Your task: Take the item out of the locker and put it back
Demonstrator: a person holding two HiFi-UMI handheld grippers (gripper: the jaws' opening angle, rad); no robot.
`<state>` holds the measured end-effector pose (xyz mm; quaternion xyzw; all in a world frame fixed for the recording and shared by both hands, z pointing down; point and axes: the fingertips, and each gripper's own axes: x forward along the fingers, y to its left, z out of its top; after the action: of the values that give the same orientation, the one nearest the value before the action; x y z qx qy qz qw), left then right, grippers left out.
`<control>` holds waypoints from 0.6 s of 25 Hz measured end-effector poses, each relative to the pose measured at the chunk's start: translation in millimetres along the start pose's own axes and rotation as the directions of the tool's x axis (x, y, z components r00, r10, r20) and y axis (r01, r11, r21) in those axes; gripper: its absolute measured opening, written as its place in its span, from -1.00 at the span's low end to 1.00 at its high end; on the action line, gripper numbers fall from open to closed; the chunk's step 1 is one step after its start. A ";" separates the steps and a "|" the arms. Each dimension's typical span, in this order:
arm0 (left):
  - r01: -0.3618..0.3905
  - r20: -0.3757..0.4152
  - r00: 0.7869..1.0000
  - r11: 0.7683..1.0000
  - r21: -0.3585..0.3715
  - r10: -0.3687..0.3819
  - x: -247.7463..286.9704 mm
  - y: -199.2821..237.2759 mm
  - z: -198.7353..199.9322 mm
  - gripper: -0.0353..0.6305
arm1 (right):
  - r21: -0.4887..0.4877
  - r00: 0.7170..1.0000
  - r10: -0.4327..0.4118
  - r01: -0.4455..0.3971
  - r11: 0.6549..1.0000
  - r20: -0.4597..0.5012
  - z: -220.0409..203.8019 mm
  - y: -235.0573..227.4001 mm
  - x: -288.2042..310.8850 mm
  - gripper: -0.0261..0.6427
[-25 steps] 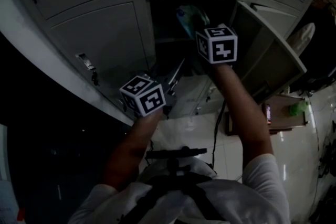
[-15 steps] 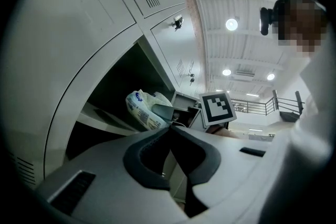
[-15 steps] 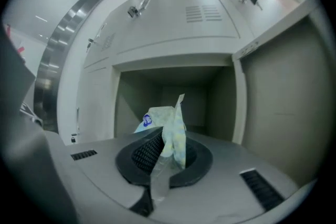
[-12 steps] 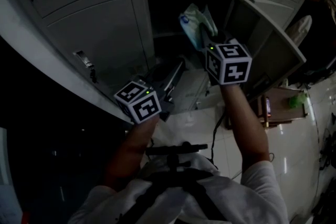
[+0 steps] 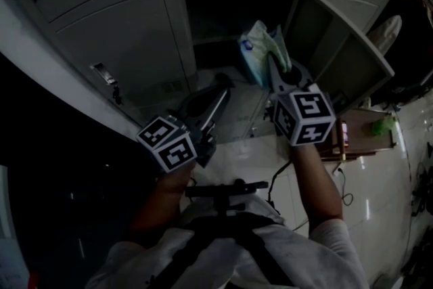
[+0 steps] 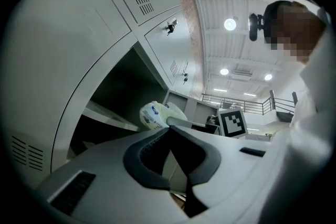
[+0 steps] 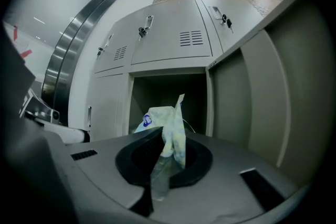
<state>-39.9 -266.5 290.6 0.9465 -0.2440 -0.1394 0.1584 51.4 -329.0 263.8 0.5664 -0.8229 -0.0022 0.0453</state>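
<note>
Packet (image 5: 260, 51) of soft plastic, white and pale green with a blue label, hangs in the air in front of the open compartment (image 5: 230, 10) of the grey locker (image 5: 122, 44). The right claw (image 5: 272, 65) is clamped on one thin edge of it, and in the right gripper view the crumpled film is pinched between the two jaws while the body of the packet stands up above them. The door (image 5: 345, 44) of this compartment is swung out to the right, just beside the packet. The left claw (image 5: 220, 88) is lower and to the left, apart from the packet, with its jaws together and nothing between them. It points towards the bottom of the same opening.
</note>
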 end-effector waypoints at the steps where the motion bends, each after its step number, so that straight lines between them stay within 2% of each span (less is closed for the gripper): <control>1: -0.002 -0.001 1.000 1.000 -0.005 0.002 -1.7 -0.3 -1.4 -0.89 | 0.000 1.000 -0.003 0.003 1.000 -0.001 -3.4 -0.1 -5.1 -0.92; 15: -0.028 -0.036 0.999 0.999 -0.043 0.026 -16.4 -6.5 -27.7 -0.89 | 0.092 0.997 0.008 -0.001 0.996 -0.074 -59.1 2.5 -50.2 -0.92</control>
<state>-41.5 -246.4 316.5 0.9419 -0.2507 -0.1256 0.1850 71.4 -278.5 319.2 0.5656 -0.8212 0.0571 0.0499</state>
